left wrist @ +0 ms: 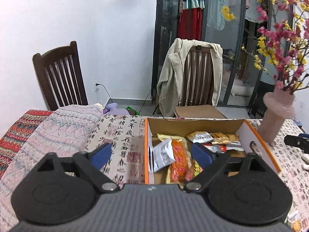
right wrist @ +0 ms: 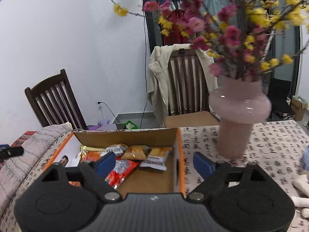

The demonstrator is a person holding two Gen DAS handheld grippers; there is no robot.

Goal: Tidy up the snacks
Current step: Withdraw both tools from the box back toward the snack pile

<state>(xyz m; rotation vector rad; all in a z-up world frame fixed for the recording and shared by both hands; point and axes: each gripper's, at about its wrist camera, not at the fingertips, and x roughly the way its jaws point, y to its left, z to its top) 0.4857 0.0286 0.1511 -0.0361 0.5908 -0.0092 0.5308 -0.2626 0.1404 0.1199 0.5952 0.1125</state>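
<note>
Cardboard box [left wrist: 193, 124] of snack packets [left wrist: 179, 154] sits on the counter [left wrist: 123, 135] under the left gripper [left wrist: 152, 154], fingers wide and empty, risking snagging its wall; the right gripper [right wrist: 154, 164], equally spread and empty, could topple the nearby pink vase [right wrist: 237, 116].

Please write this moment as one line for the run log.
left gripper: open, empty | right gripper: open, empty | snack packets: in cardboard box | pink vase: right of box

Cardboard box [left wrist: 256, 135] at centre of frame on tablecloth [left wrist: 123, 135], snack packets [left wrist: 179, 154] inside. Vase [left wrist: 274, 119] just beside box at right edge. Folded blanket [left wrist: 58, 131] at lower left. Behind table, chair [left wrist: 59, 77] at left, jacket-draped chair [left wrist: 195, 77] at upper centre.
</note>
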